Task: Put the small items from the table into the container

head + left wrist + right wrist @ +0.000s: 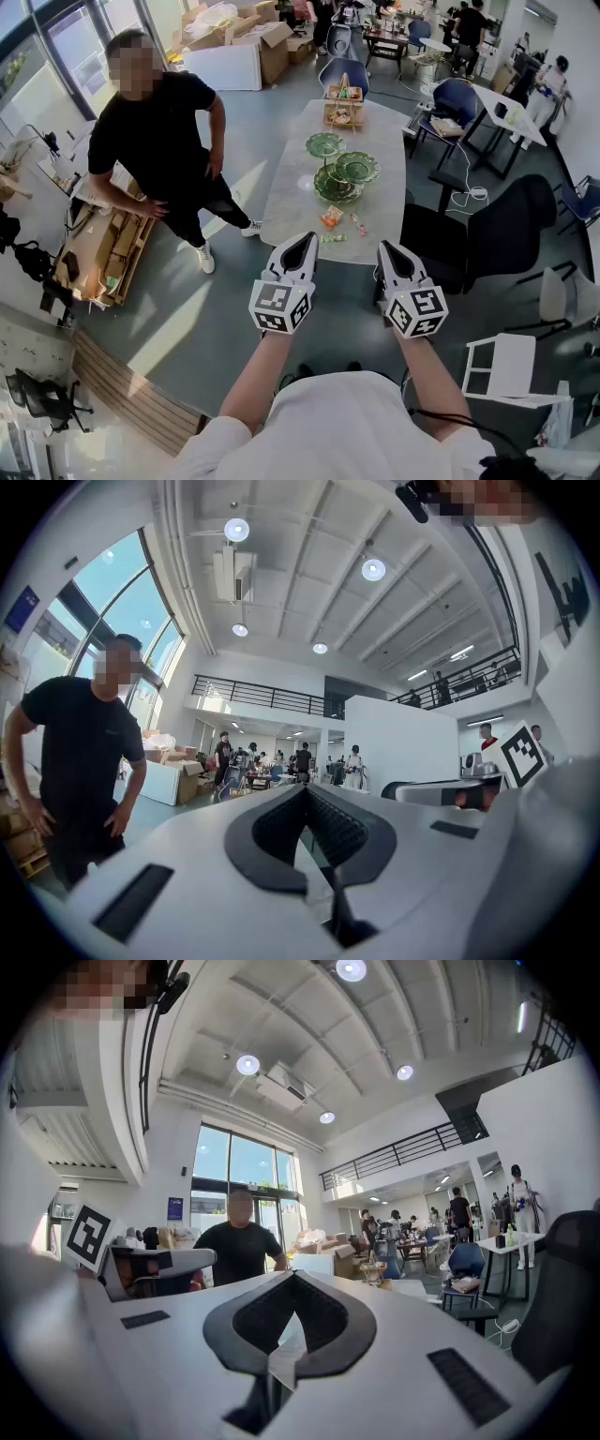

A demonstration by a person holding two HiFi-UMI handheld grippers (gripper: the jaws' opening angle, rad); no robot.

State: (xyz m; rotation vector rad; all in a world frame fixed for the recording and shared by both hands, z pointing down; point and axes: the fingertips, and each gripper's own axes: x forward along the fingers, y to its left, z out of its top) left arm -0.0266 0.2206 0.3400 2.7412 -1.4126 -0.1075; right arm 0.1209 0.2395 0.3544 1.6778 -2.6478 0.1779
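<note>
Left gripper (302, 242) and right gripper (389, 248) are both closed tip to tip and empty, held level just short of the worktop's (291, 197) near edge. Small items (333, 218) lie just ahead, between them, near that edge. Plates (339, 173) sit beyond. A person (155, 141) stands to the left and a chair (497, 234) to the right.

Bright daylight throughout. Head view: sun from the windows (66, 42) at upper left throws pale patches on the floor (173, 323). Bench (291, 202) is evenly lit, shadows soft. Strong fisheye bend at the edges. Both gripper views: black round vignette in the corners, ceiling lamps (373, 569) flare white, window (234, 1171) slightly blown out. Left gripper (305, 789) and right gripper (292, 1276) sit close to the lens, a bit soft. Far room is sharp.
</note>
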